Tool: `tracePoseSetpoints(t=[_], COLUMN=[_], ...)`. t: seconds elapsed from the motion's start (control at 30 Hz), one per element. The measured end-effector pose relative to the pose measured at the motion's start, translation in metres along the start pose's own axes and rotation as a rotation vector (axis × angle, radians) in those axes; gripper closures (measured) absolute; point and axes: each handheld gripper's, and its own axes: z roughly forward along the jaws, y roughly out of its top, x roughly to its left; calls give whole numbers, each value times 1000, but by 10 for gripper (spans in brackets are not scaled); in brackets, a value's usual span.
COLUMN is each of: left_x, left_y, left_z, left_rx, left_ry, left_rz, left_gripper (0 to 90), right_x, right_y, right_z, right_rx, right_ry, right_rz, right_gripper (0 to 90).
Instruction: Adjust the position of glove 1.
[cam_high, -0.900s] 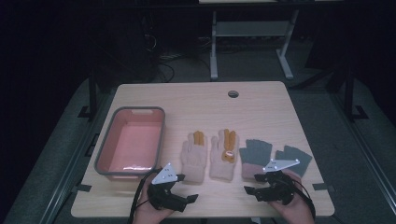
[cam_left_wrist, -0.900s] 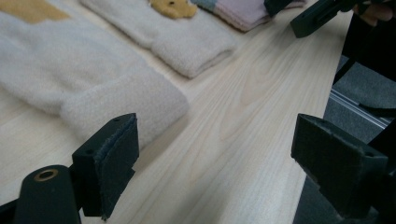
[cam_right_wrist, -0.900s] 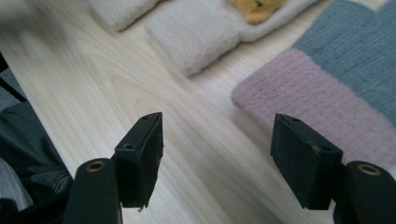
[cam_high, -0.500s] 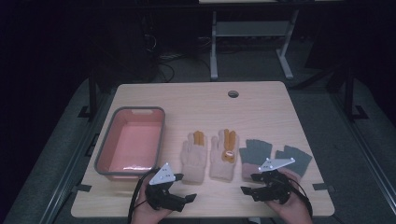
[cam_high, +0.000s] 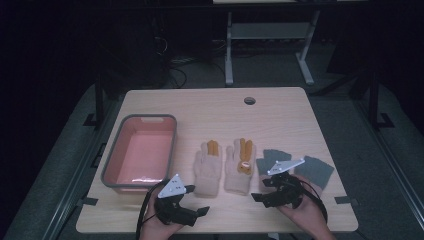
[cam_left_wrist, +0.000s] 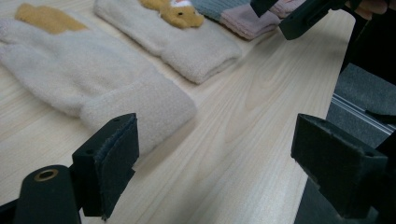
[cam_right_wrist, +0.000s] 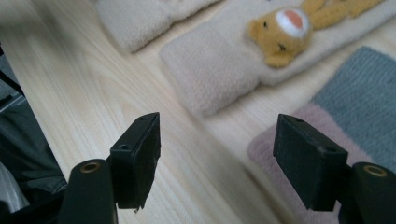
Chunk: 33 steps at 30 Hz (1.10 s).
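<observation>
Both hand-held grippers, left (cam_high: 197, 212) and right (cam_high: 259, 198), gape over two cream gloves (cam_high: 208, 172), two grey gloves (cam_high: 314, 171).

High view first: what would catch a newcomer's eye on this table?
The pair of cream gloves with orange fingers lies flat at the middle of the wooden table, beside a grey pair to its right. A pink bin with a grey rim stands at the left. Along the near edge, the left gripper and right gripper are both open, holding nothing.

Fuzzy cream fleece gloves (cam_left_wrist: 107, 79) and knitted grey mitts (cam_high: 314, 170) lie on a matt, pale wood-grain surface (cam_high: 210, 110); glossy plastic tub (cam_high: 111, 165).
</observation>
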Motion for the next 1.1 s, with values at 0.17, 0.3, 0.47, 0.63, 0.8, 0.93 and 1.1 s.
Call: tracePoseSetpoints(t=[0.17,0.3,0.47,0.63,0.8,0.93,1.1], left_x=[0,0,1,2,3,3,3], left_y=[0,0,0,0,0,0,1], left_z=[-2,-3,-3,-3,-3,-5,-4], left_rx=[-4,-12,-14,-18,-21,-24,-28], left_ry=[1,1,0,0,-1,0,2], left_rz=[-3,-7,-17,-24,-27,-25,-24], left_gripper=[151,151,151,151,151,151,151], right_x=[-1,-1,-4,-8,-10,-11,-11], right_y=[11,18,28,35,40,46,58], right_z=[-1,-2,-8,-10,-11,-9,-9], right_rx=[6,21,21,28,27,30,42], right_ry=[5,6,0,0,-4,-8,-7], right_rz=[-7,-14,-21,-16,-12,-20,-37], right_gripper=[318,317,317,316,310,309,309])
